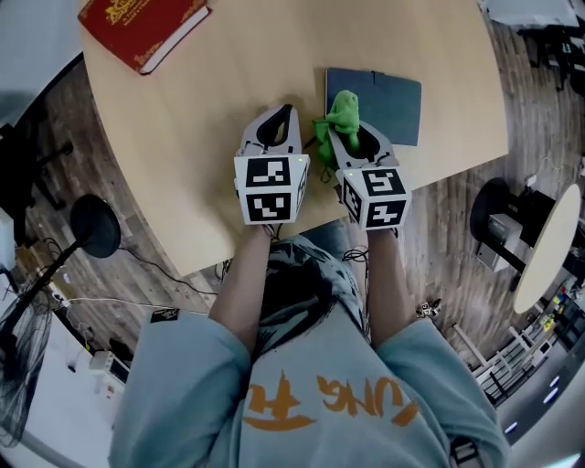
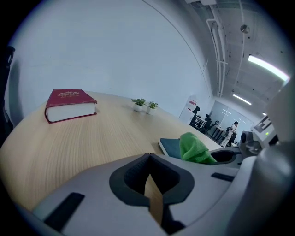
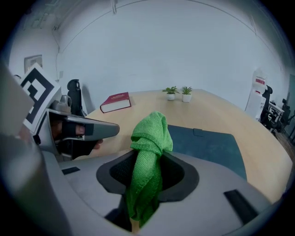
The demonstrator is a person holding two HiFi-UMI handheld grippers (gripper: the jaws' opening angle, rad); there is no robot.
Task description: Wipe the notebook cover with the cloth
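Observation:
A dark teal notebook (image 1: 382,102) lies flat on the wooden table (image 1: 228,101), and shows in the right gripper view too, notebook (image 3: 209,145). A green cloth (image 1: 340,117) is bunched upright between the jaws of my right gripper (image 1: 345,137), which is shut on it, cloth (image 3: 148,156); it hangs over the notebook's near left corner. My left gripper (image 1: 278,128) sits just left of it over bare wood, jaws closed together with nothing between them. From the left gripper view the cloth (image 2: 196,148) and notebook (image 2: 171,146) appear at right.
A thick red book (image 1: 142,27) lies at the table's far left, also red book (image 2: 70,105). Two small potted plants (image 3: 179,93) stand at the far edge. The table's near curved edge (image 1: 302,228) runs just under both grippers.

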